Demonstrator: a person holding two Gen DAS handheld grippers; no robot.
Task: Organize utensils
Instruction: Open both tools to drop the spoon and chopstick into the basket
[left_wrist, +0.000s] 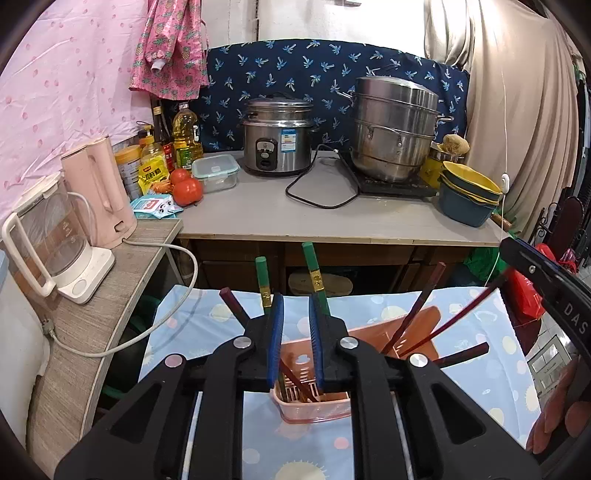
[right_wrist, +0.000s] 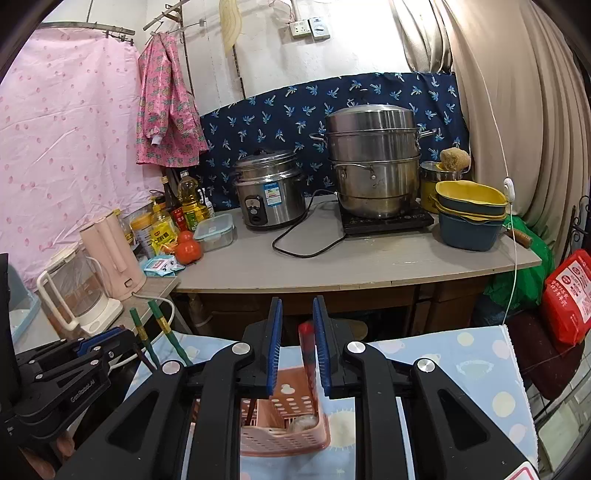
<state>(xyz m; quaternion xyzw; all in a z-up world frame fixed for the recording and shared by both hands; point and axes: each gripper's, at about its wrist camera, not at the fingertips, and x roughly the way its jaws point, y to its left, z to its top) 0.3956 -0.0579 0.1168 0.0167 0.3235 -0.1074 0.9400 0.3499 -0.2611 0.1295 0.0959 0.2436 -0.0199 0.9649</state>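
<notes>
Red utensil (right_wrist: 308, 354) blurred — basket (right_wrist: 284, 424) base hidden.

A grey tabletop (right_wrist: 369, 258) on a dark wooden frame runs along the back, against a navy cloth with a palm-tree print (right_wrist: 332, 99) pinned over a white wall (right_wrist: 266, 55). A pink dotted sheet (right_wrist: 66, 129) hangs at the left and a beige curtain (right_wrist: 517, 110) at the right. A wall socket (right_wrist: 301, 28) sits high up. A lower wood-grain shelf (left_wrist: 110, 295) stands at the left. The light is even.
</notes>
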